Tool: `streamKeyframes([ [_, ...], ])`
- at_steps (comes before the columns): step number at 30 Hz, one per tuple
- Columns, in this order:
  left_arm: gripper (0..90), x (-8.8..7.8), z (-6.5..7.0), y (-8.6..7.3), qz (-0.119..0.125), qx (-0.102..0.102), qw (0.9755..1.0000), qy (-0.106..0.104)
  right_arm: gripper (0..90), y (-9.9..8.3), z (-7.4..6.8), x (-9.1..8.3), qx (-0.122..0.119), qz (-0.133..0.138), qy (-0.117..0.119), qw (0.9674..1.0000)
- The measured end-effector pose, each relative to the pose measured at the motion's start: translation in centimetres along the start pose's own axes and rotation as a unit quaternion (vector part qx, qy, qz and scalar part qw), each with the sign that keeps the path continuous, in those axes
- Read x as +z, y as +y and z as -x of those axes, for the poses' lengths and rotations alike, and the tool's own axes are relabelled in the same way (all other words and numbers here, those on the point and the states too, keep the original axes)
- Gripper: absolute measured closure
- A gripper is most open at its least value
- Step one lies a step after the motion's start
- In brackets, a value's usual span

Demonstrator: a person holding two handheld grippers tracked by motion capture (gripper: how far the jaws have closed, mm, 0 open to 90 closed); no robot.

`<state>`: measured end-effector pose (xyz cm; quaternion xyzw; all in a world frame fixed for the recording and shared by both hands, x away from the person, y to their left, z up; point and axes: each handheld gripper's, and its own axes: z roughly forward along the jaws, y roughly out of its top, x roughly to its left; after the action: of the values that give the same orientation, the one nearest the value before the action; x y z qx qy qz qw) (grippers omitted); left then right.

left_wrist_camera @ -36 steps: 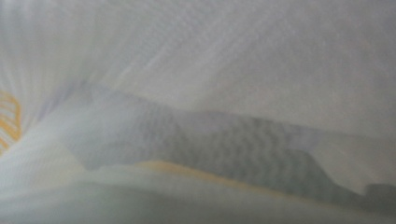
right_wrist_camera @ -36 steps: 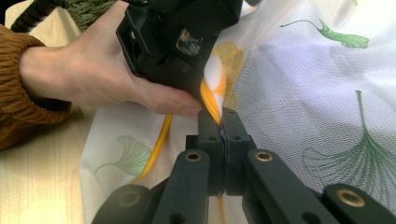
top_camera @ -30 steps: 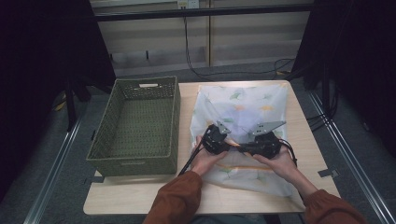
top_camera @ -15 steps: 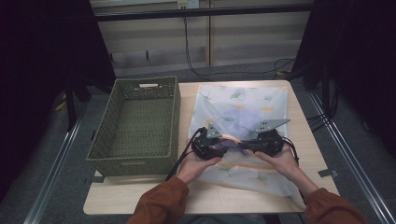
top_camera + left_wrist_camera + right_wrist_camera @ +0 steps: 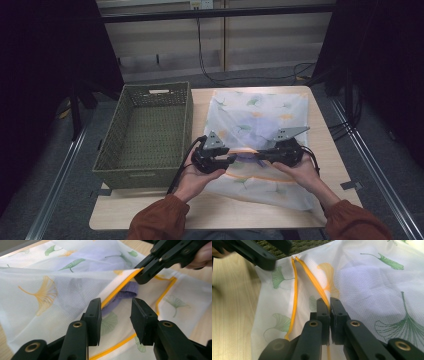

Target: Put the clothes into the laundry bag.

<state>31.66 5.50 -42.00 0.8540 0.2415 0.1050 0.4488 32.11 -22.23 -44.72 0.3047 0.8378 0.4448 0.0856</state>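
The mesh bag [image 5: 257, 142] with leaf prints lies flat on the surface [image 5: 210, 210], just beside the green basket [image 5: 145, 132]. A purple cloth [image 5: 126, 291] peeks out past its yellow edge [image 5: 120, 288]. Your right gripper [image 5: 329, 306] pinches that yellow edge tight. Your left gripper [image 5: 116, 313] is open, close to the edge. The bag's mouth looks partly open; the basket is empty, so most work seems left.

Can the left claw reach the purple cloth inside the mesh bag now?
Probably yes: the right claw lifts the bag's yellow edge, so the purple cloth lies exposed ahead of the open left claw.
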Motion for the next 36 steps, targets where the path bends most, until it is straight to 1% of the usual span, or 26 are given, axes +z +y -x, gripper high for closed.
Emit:
streamKeyframes([
  [1,60.2,-0.4,-0.1,0.0,0.003,0.004,1.0000,0.003,86.9,0.0,0.0,0.0,0.001,-0.001,0.002,1.0000],
  [2,59.4,-0.8,-0.1,0.0,0.005,-0.002,1.0000,0.004,86.6,0.0,0.0,0.1,0.002,-0.001,0.002,1.0000],
  [3,59.2,-1.2,-0.2,0.0,0.008,0.001,1.0000,0.001,85.7,0.0,0.1,0.1,0.001,0.000,0.003,1.0000],
  [6,58.7,-2.1,-0.4,0.0,0.012,0.005,0.9999,0.007,86.4,0.1,0.2,0.1,0.004,0.002,0.003,1.0000],
  [7,58.7,-2.5,-0.6,0.0,0.011,0.009,0.9998,0.012,87.4,0.1,0.3,0.0,0.004,0.002,0.002,1.0000],
  [8,58.5,-2.8,-0.6,0.0,0.018,0.002,0.9998,0.010,88.0,0.2,0.3,0.0,0.003,0.003,0.004,1.0000],
  [10,57.6,-3.4,-0.9,-0.2,0.024,-0.001,0.9996,0.012,87.9,0.2,0.3,0.0,0.001,0.004,0.005,1.0000],
  [12,57.0,-3.9,-1.1,-0.3,0.027,0.003,0.9995,0.017,87.6,0.2,0.2,0.1,-0.002,0.000,0.008,1.0000],
  [13,56.7,-4.1,-1.1,-0.5,0.026,0.001,0.9995,0.017,87.4,0.1,0.2,0.2,-0.002,-0.003,0.009,0.9999],
  [16,56.0,-4.7,-1.2,-1.0,0.027,0.000,0.9994,0.022,87.1,-0.1,0.0,0.6,-0.006,-0.016,0.017,0.9997],
  [17,55.7,-5.0,-1.2,-1.1,0.025,0.001,0.9993,0.027,87.1,-0.2,-0.1,0.8,-0.006,-0.022,0.020,0.9995],
  [20,55.0,-5.6,-1.3,-1.5,0.032,-0.001,0.9991,0.028,87.0,-0.5,-0.2,1.4,-0.011,-0.038,0.022,0.9990],
  [23,54.9,-6.2,-1.3,-1.8,0.040,-0.002,0.9989,0.027,87.2,-0.8,-0.4,2.0,-0.019,-0.058,0.015,0.9980],
  [24,55.0,-6.4,-1.3,-1.9,0.040,-0.001,0.9988,0.028,87.4,-0.9,-0.5,2.1,-0.019,-0.060,0.020,0.9978],
  [25,54.9,-6.5,-1.3,-2.0,0.044,-0.002,0.9986,0.028,87.4,-1.0,-0.5,2.2,-0.019,-0.063,0.017,0.9977],
  [27,54.9,-6.8,-1.5,-2.1,0.044,-0.003,0.9986,0.031,87.6,-1.2,-0.6,2.5,-0.020,-0.073,0.020,0.9969],
  [29,54.9,-7.0,-1.7,-2.1,0.050,-0.009,0.9982,0.033,87.7,-1.3,-0.5,3.0,-0.021,-0.081,0.025,0.9961],
  [31,54.9,-7.1,-2.1,-2.1,0.055,-0.010,0.9977,0.039,87.8,-1.5,-0.4,3.4,-0.024,-0.093,0.032,0.9948],
  [32,54.9,-7.2,-2.2,-2.1,0.057,-0.017,0.9974,0.041,87.9,-1.7,-0.4,3.6,-0.021,-0.098,0.034,0.9944],
  [33,54.9,-7.3,-2.3,-2.1,0.060,-0.018,0.9972,0.041,87.9,-1.8,-0.3,3.8,-0.019,-0.101,0.036,0.9940],
  [35,54.9,-7.4,-2.4,-2.1,0.061,-0.018,0.9971,0.041,88.1,-2.0,-0.2,4.2,-0.024,-0.111,0.042,0.9926],
  [36,54.9,-7.5,-2.5,-2.1,0.062,-0.020,0.9970,0.043,88.2,-2.1,-0.2,4.3,-0.027,-0.116,0.040,0.9921],
])
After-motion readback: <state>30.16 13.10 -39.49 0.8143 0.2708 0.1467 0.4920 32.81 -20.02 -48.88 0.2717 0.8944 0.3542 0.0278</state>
